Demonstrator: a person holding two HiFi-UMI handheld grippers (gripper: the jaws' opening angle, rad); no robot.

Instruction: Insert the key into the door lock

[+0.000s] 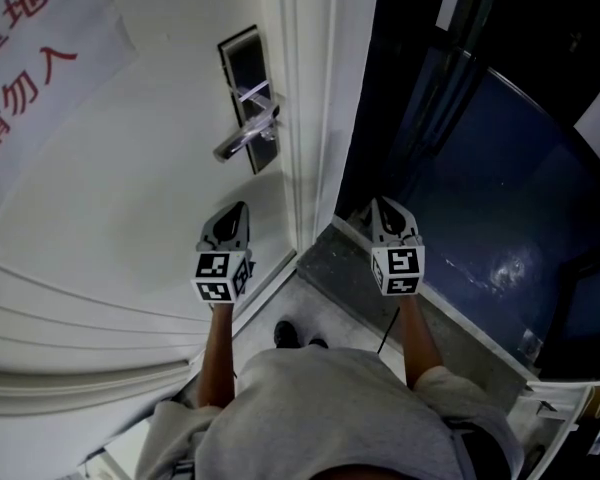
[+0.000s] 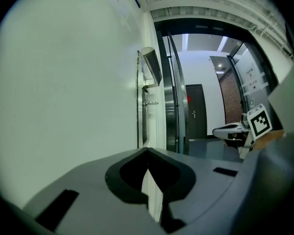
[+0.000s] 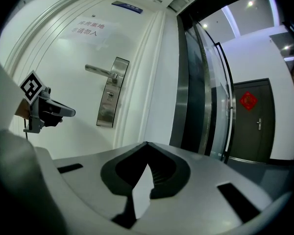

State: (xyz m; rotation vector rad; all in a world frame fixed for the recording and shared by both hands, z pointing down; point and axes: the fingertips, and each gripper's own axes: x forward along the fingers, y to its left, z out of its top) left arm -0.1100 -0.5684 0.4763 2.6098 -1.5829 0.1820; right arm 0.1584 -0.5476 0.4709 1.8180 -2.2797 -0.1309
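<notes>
The metal lock plate [image 1: 248, 96] with its lever handle [image 1: 246, 134] sits on the white door [image 1: 130, 168]. In the right gripper view the lock plate [image 3: 108, 99] and the handle [image 3: 99, 70] lie up and to the left. From the left gripper view the lock plate [image 2: 139, 106] is seen edge-on. My left gripper [image 1: 242, 206] points at the door below the handle, apart from it, jaws together. My right gripper [image 1: 382, 202] hangs before the doorway, also shut and holding nothing. No key shows in any view.
The white door frame [image 1: 315, 118] separates the door from a dark glass panel [image 1: 480, 168] on the right. A paper notice with red characters [image 1: 30, 58] hangs on the door's upper left. A grey threshold [image 1: 350, 268] and the person's shoe [image 1: 288, 334] lie below.
</notes>
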